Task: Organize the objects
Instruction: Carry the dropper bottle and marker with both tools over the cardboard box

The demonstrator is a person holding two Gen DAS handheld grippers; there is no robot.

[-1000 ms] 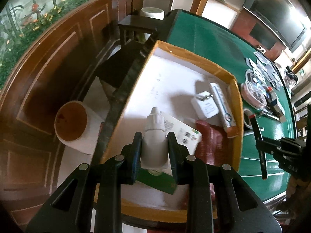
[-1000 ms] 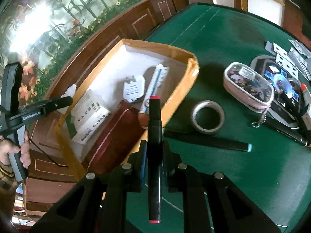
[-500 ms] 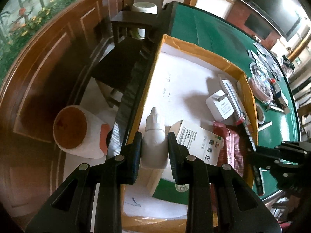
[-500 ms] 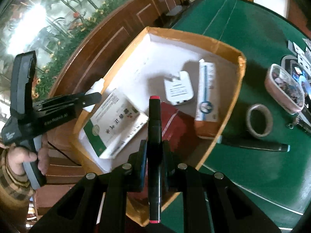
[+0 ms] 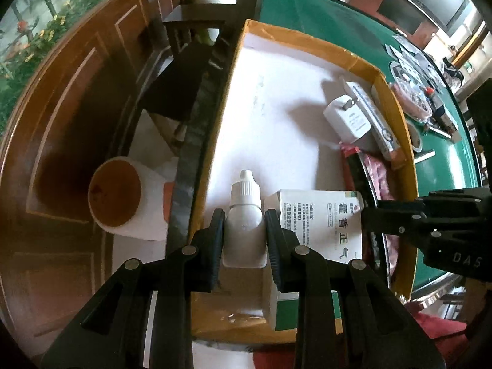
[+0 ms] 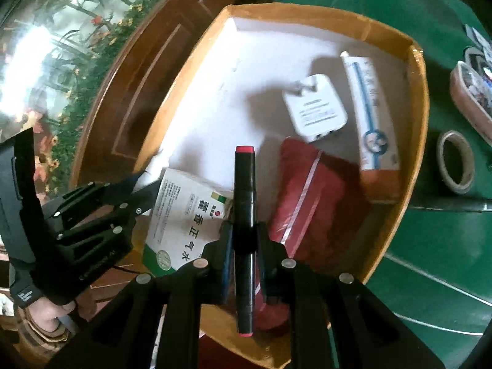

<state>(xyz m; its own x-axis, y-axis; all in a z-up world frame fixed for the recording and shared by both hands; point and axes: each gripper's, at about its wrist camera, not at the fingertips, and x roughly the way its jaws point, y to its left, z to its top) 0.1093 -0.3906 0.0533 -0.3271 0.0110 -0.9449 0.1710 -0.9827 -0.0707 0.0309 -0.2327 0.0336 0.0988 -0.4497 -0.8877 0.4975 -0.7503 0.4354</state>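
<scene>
A cardboard box with a white floor stands on the green table's edge. My left gripper is shut on a small white dropper bottle, held low over the box's near left side. My right gripper is shut on a black marker with red ends, hanging over the box's near part. In the box lie a white and green medicine carton, a red pouch, a white charger plug and a white tube box. The left gripper shows at the box's left rim in the right wrist view.
On the green table outside the box lie a tape roll, a dark pen and a pink pouch. A white paper roll sits below the table edge by wood panelling. A hand grips the left tool.
Both grippers have come in over the box and sunk a little. The marker now hangs above the carton and red pouch; the bottle sits lower beside the carton. Neither grip changed.
</scene>
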